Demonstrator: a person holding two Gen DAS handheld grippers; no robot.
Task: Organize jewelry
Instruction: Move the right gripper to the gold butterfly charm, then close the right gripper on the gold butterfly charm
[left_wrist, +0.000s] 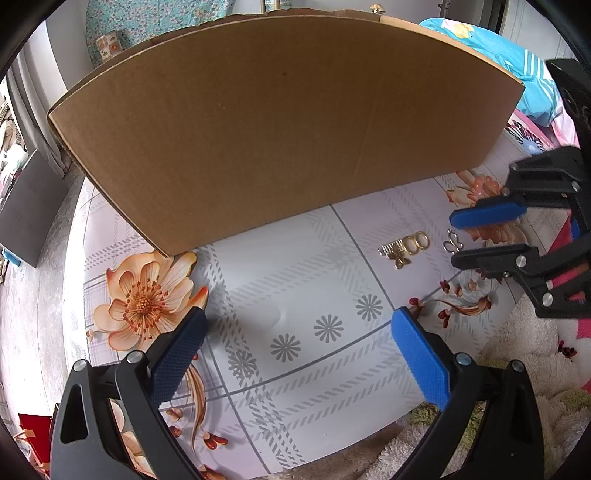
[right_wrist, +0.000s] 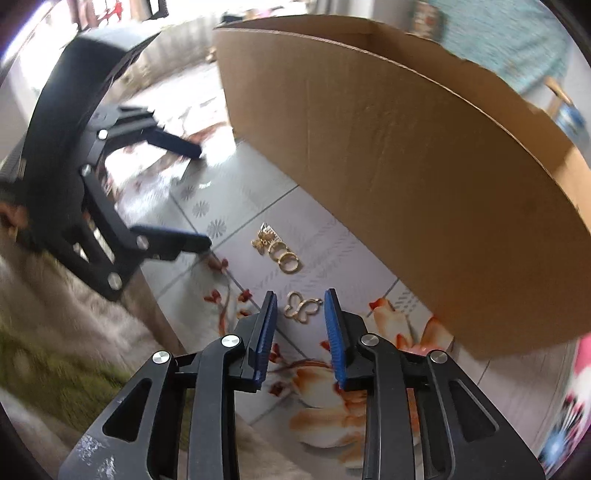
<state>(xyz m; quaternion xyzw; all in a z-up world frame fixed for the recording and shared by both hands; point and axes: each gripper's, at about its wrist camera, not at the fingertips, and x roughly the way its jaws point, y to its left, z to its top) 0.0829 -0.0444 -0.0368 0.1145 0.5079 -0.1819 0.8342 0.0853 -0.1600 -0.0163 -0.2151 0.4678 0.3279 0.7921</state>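
A gold open-work butterfly (right_wrist: 303, 310) lies flat on the flowered tabletop (right_wrist: 258, 199), between the blue pads of my right gripper (right_wrist: 301, 293). The pads stand a little off it on both sides, so that gripper is open. In the left wrist view the same butterfly (left_wrist: 452, 242) shows between the right gripper's (left_wrist: 453, 239) fingertips. A small heap of gold pieces (right_wrist: 277, 249), rings and a pendant, lies just beyond it, also seen in the left wrist view (left_wrist: 404, 247). My left gripper (left_wrist: 298, 315) hovers wide open over bare tabletop (left_wrist: 295, 258), holding nothing, and appears at the left of the right wrist view (right_wrist: 205, 195).
A large brown cardboard box (left_wrist: 277, 122) stands on the table right behind the jewelry, its wall (right_wrist: 424, 184) close to the right gripper. The table's edge borders a shaggy cream rug (left_wrist: 517, 369) on the near side. Blue bedding (left_wrist: 517, 62) lies beyond the box.
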